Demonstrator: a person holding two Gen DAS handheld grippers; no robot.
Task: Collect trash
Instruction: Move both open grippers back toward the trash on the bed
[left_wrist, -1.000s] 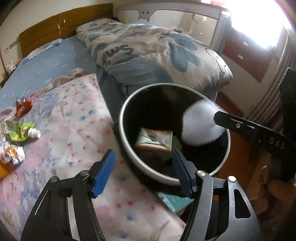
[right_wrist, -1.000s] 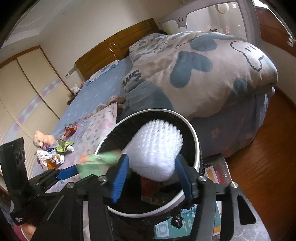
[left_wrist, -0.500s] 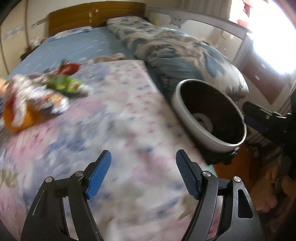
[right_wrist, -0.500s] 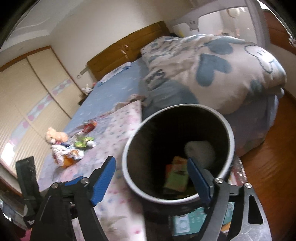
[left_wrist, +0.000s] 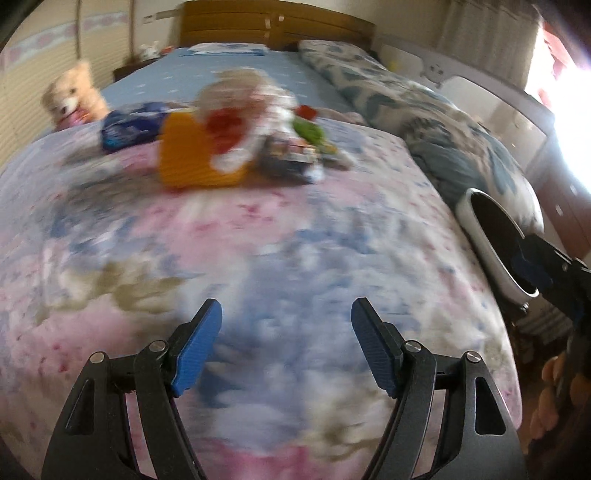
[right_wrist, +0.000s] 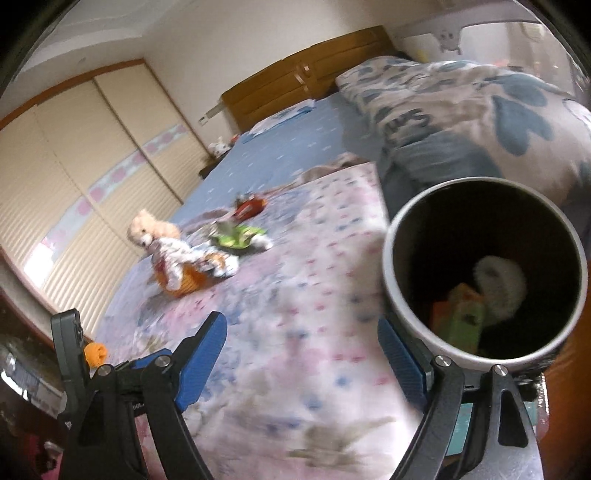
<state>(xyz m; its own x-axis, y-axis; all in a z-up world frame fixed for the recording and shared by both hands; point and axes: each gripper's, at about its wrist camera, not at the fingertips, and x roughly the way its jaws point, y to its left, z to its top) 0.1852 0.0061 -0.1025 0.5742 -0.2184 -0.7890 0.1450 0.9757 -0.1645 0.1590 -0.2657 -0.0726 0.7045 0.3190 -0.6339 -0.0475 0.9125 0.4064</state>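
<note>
We cannot read the blurred trash pile (left_wrist: 236, 147) on the bed, and the bin (left_wrist: 495, 243) is cut by the right gripper (left_wrist: 532, 266).

We see the bed (left_wrist: 295, 240), its floral sheet carrying a blurred trash pile (left_wrist: 236, 144), a teddy (left_wrist: 74, 98) and a duvet (left_wrist: 424, 122).

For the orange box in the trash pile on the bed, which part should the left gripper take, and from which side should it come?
My judgement: the left gripper, empty with jaws apart, should come from the near side and close across the orange box's bare left half, on its flat front and back faces. The crumpled white wrapper lies over its right and top. Blur hides finer edges.
</note>
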